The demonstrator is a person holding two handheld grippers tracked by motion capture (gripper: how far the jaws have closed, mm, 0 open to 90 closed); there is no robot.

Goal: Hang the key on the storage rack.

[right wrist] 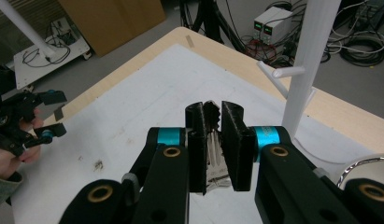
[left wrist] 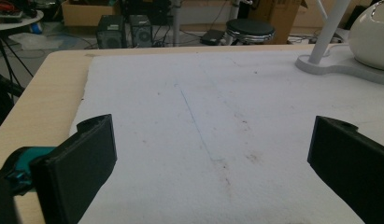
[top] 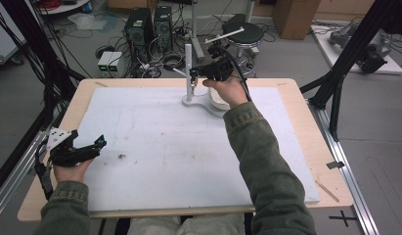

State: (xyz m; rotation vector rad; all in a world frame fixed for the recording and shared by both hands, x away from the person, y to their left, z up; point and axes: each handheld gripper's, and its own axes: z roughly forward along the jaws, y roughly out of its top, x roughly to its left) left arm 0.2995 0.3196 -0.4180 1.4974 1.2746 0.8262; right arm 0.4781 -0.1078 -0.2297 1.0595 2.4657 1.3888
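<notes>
Right gripper (top: 194,73) is hovering at the far side of the table (top: 306,122), just beside the white stand (top: 188,73), w/ a white bowl (top: 217,100) on the stand's base under the hand. Its jaws are squeezing nearly together on a small metal piece (right wrist: 215,156), poss. a key, can't tell for sure. Left gripper (top: 98,144) is resting near the left edge of the white mat (top: 164,147), jaws spread wide, gripping nothing.

Setting: lab. Wooden table (top: 306,127) with white mat (top: 179,147), black frame struts (top: 355,44), PC towers (top: 148,27), power supplies (top: 109,61), loose cables (top: 169,61) on grey floor, cardboard boxes (top: 294,14).
</notes>
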